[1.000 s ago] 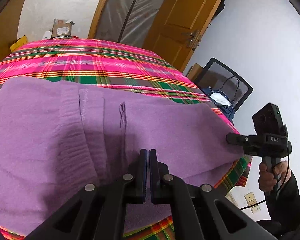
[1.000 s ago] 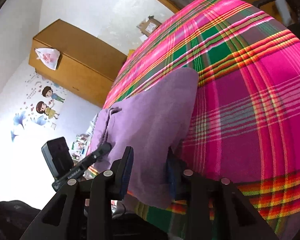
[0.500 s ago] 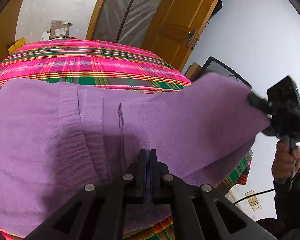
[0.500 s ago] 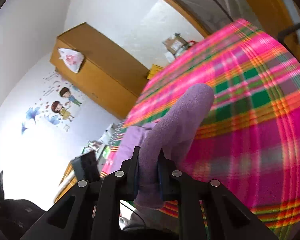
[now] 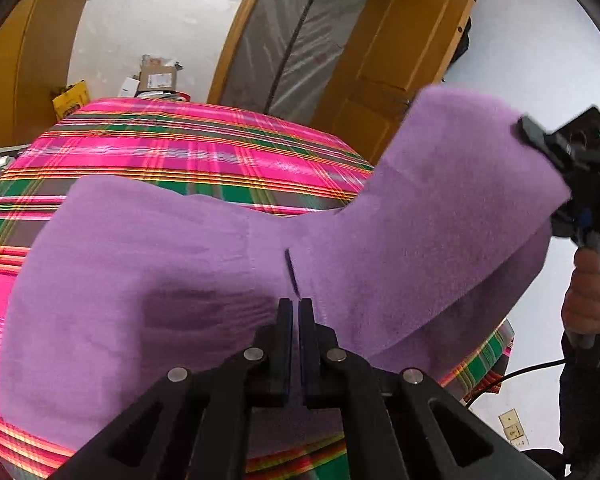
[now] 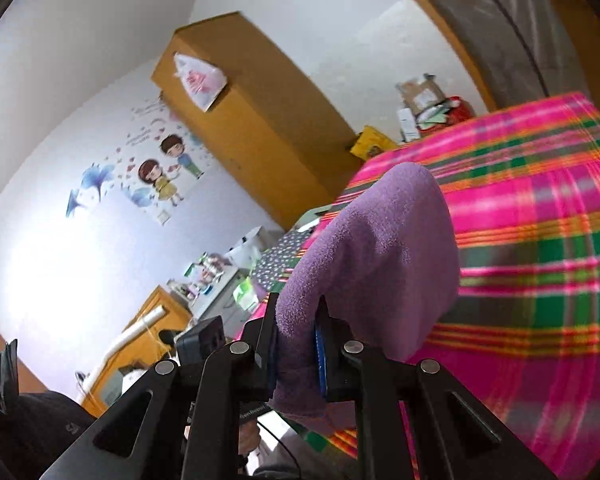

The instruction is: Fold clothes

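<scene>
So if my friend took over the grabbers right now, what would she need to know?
Right gripper: shut on a corner of the purple garment, lifted above the plaid cloth.
Left gripper: shut, at the garment's near edge; whether it pinches fabric is unclear.
Most of the garment lies flat on the cloth; only the right side is raised.
Done: corner picked up.
Left: probably carry it across, lay it down, then finish the other folds.

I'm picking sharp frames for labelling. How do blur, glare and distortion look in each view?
Left wrist view: the lifted end of the purple garment and the right gripper are motion-smeared, the plaid cloth bulges from fisheye. Right wrist view: the wall glares white, the wardrobe and plaid look streaked.
</scene>
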